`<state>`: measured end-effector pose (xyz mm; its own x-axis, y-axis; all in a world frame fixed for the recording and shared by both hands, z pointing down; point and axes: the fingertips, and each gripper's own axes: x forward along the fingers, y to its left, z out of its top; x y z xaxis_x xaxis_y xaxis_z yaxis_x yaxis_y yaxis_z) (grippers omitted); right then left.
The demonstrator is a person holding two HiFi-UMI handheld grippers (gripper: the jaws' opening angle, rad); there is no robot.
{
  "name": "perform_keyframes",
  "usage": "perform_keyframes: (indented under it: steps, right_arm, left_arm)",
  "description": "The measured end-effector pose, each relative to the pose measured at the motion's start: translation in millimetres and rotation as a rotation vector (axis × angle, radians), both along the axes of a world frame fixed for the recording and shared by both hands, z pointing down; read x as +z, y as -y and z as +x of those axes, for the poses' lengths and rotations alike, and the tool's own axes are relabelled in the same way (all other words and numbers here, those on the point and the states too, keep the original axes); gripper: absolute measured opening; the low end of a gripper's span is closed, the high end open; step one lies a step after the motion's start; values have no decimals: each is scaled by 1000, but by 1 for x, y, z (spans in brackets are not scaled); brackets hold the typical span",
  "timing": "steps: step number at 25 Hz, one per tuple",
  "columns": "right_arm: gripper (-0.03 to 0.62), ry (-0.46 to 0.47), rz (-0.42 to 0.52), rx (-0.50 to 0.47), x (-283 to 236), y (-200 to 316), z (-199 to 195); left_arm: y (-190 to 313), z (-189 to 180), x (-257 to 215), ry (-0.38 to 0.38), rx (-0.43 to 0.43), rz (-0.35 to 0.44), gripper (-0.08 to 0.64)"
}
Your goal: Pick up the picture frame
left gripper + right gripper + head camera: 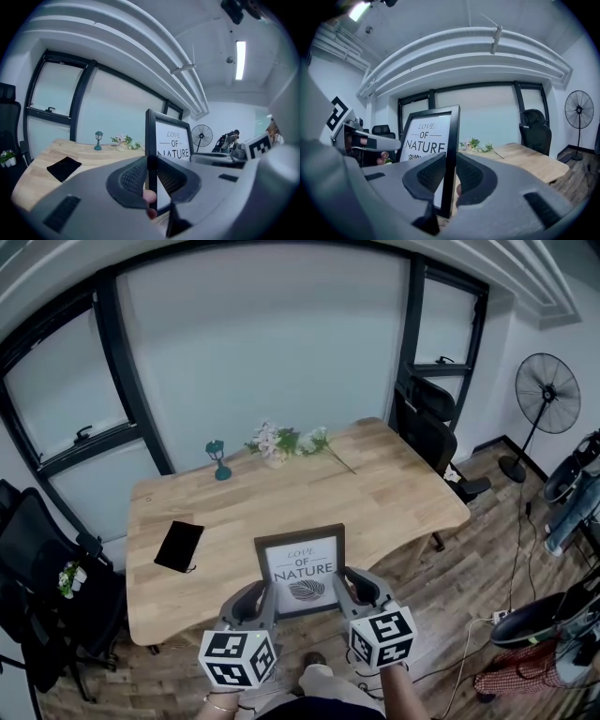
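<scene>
We hold the black rectangular picture frame (300,570) upright at the 6 o'clock edge of the light wooden desk (403,474), with left gripper (255,596) fingers (132,177) clamped on its 9 o'clock rail and right gripper (349,589) fingers on its 3 o'clock rail, so neither side tips.

The table (394,493) is matt pale wood, the picture frame (300,568) smooth-rimmed around a paper print.

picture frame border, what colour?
Black. The picture frame shows it best in the right gripper view, with the dark border against the white print.
</scene>
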<state>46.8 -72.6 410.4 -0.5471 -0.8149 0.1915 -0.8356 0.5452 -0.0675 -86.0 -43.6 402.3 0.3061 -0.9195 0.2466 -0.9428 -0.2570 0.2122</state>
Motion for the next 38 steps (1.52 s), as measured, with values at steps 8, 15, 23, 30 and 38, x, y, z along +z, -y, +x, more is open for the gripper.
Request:
perform_keyframes:
  steps: [8,15,23,30,38]
  right_arm:
    - [69,-7,9,-2,-2,-13,0]
    - [69,-20,21,-1,-4,-32,-2]
    - [69,-34,36,7,-10,-49,-7]
    - [69,-44,46,16,-12,-66,-9]
    - [69,-60,62,18,-15,-82,-13]
  left_arm:
    - [-13,0,-2,-8,4,4,60]
    - [-30,-2,0,-20,10,2,60]
    - [-49,-7,-4,-23,18,6,60]
    - [-64,-9,-4,-33,31,13,60]
    - [-80,-13,-5,-45,32,15,60]
